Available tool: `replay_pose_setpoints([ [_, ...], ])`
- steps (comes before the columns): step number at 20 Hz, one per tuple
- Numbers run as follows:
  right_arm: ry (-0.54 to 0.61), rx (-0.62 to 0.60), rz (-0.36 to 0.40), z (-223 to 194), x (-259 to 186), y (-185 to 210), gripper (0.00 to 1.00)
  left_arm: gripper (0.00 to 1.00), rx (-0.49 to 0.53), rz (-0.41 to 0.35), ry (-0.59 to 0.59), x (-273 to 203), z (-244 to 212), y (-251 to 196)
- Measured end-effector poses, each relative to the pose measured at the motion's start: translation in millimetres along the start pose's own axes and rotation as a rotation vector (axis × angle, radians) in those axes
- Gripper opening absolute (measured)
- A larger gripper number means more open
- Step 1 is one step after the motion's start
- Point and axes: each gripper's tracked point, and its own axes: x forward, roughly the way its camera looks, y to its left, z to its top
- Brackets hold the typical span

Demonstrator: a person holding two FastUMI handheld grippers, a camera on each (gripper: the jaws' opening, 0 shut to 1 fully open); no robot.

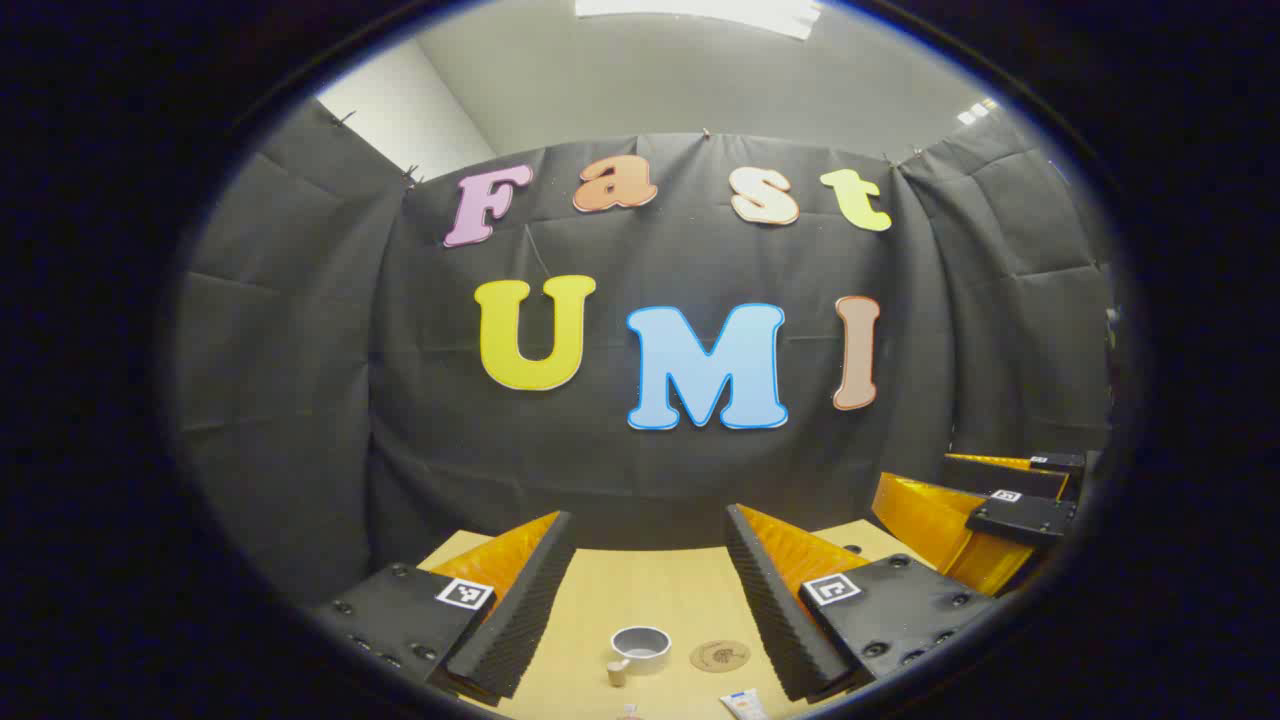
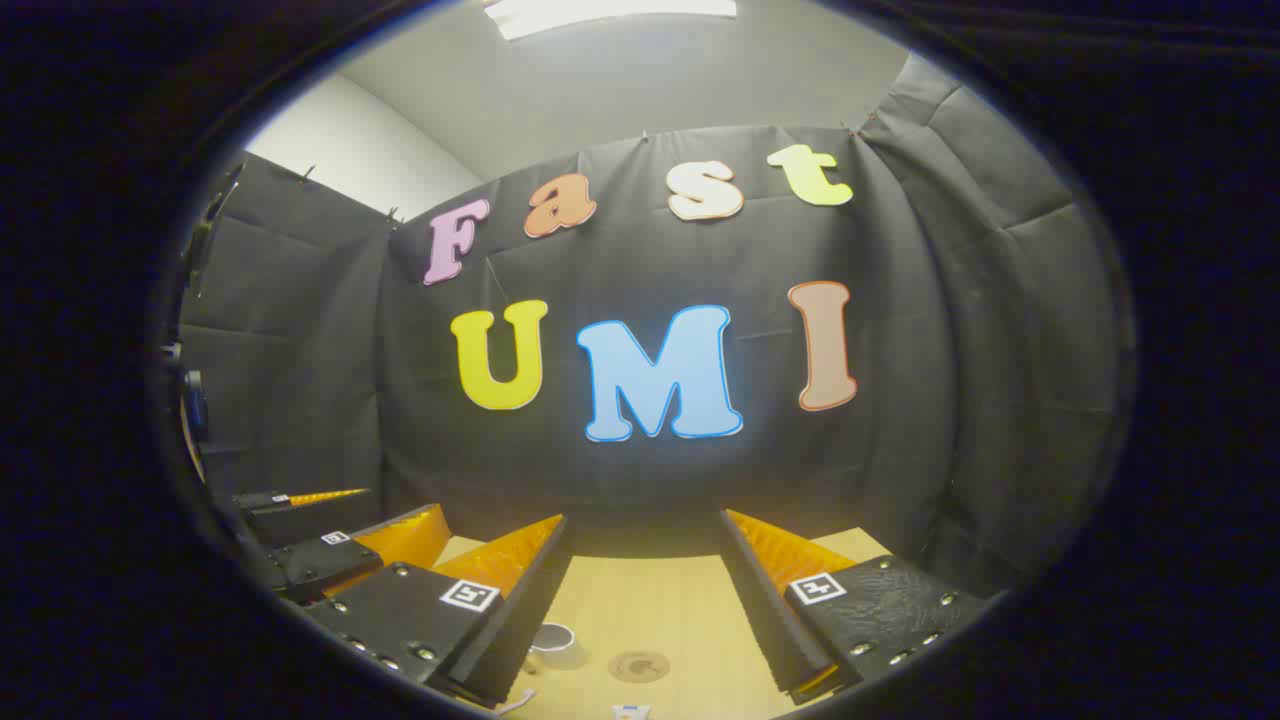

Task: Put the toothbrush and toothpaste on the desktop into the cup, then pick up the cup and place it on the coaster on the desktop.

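Note:
A pale cup (image 1: 640, 648) with a side handle stands on the wooden desktop (image 1: 600, 590), low in the left gripper view. A round brown coaster (image 1: 719, 656) lies just right of it. The top of a white toothpaste tube (image 1: 745, 705) pokes up at the bottom edge. My left gripper (image 1: 650, 515) hovers high above them, open and holding nothing. In the right gripper view the cup (image 2: 552, 637) is half hidden behind one finger, with the coaster (image 2: 638, 665) beside it and the toothpaste (image 2: 630, 712) at the bottom. My right gripper (image 2: 643, 518) is open and holds nothing.
The black cloth wall closes off the far side of the desktop and both flanks. In the left gripper view the right gripper (image 1: 985, 490) is off to the right, and the left gripper (image 2: 350, 515) is at the left in the right gripper view.

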Motion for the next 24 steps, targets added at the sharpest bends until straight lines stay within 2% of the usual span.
replay_pose_setpoints([
  [1,0.004,-0.001,0.001,-0.8,-0.1,-0.5,0.89,1.0,-0.003,0.0,0.002,0.3,-0.3,-0.4],
  [12,0.11,-0.004,0.009,-31.4,13.9,-4.0,0.9,1.0,0.01,0.008,0.09,11.8,-39.4,6.6],
  [13,0.118,-0.006,0.011,-33.9,15.2,-3.9,0.9,0.96,0.008,0.005,0.101,13.0,-44.0,8.3],
  [14,0.133,-0.008,0.013,-38.7,17.0,-3.5,0.9,1.0,0.009,0.0,0.118,15.5,-50.0,9.1],
  [17,0.204,-0.004,0.024,-63.1,21.8,-0.7,0.9,0.96,0.009,-0.019,0.186,18.6,-80.2,10.7],
  [18,0.229,0.001,0.03,-73.6,21.1,3.0,0.9,1.0,0.012,-0.018,0.209,18.8,-92.2,14.0],
  [24,0.347,-0.006,0.04,-119.4,24.9,10.0,0.9,0.98,0.026,-0.026,0.344,14.6,-162.9,29.3],
])
